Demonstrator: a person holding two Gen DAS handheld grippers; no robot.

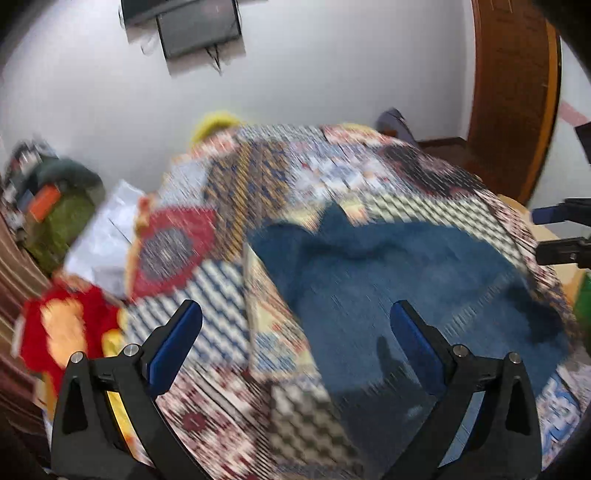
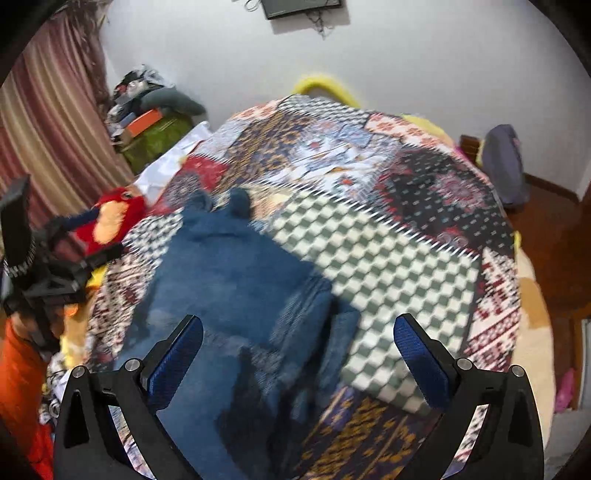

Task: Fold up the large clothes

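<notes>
A home bedroom is shown. A bed is covered by a patchwork quilt (image 2: 388, 236). Striped curtains (image 2: 48, 122) are hung at the left. A red plush toy (image 2: 110, 218) is seen at the bed's left edge. Clutter (image 2: 147, 107) is piled far left. A screen (image 1: 199, 29) is mounted on the far wall; a wooden door (image 1: 513, 92) is seen at right.

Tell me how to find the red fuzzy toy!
Start at the big bed with the patchwork quilt. Go to its edge nearest the striped curtain, past the blue garment. The red plush toy lies there, the only bright red furry thing, with an orange patch on it.
</notes>
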